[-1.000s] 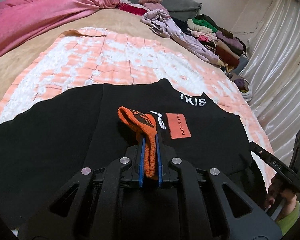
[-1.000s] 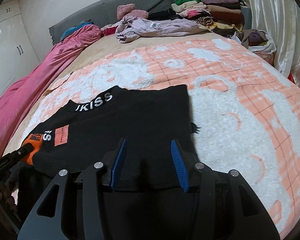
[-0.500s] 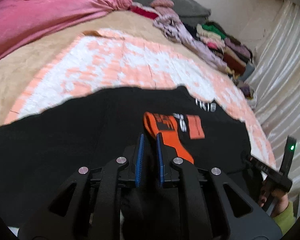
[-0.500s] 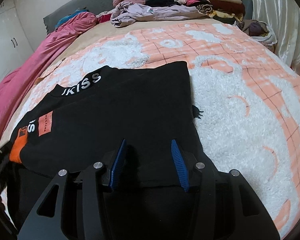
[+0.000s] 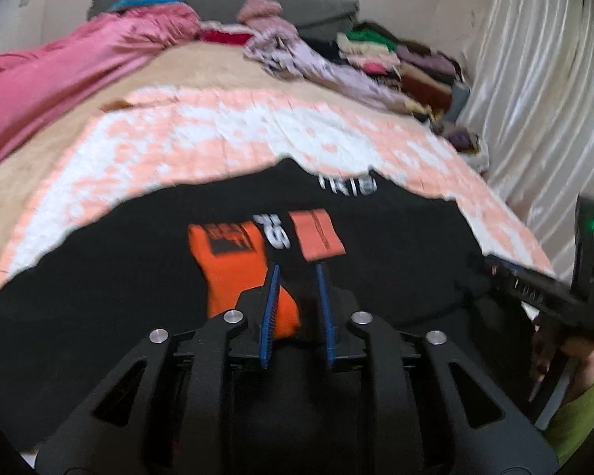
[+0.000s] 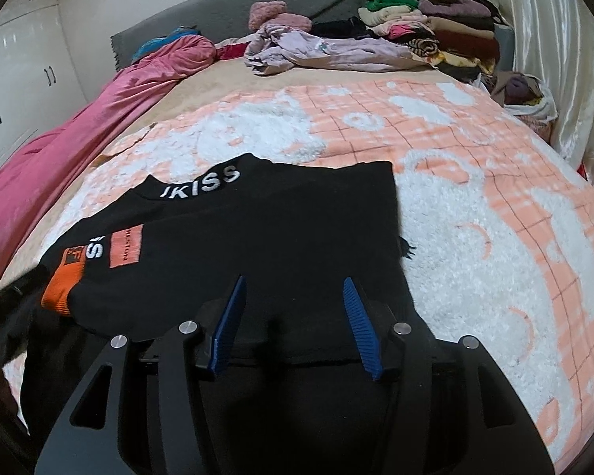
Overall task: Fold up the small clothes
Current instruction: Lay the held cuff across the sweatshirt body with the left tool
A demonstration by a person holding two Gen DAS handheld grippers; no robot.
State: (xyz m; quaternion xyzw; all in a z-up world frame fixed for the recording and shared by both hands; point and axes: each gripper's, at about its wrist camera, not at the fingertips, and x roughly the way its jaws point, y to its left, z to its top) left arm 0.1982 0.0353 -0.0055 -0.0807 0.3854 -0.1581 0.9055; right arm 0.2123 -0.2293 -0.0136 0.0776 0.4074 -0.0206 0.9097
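On the bed: black top (image 6: 265, 245), sleeve folded across; my left gripper (image 5: 297, 301) nearest the orange cuff (image 5: 233, 261), jaws just opening, cuff released; right gripper (image 6: 293, 316) jaws spread over hem

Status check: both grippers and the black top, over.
Left hand-held gripper just opened, orange cuff released. Right hand-held gripper open over black sweatshirt. Nothing blocking.

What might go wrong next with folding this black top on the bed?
The orange cuff lies just beside the left gripper, whose jaws have just been opening; pulling back could snag it and undo the sleeve fold. The right gripper hangs open over the black top, so dragging it could wrinkle the fabric.
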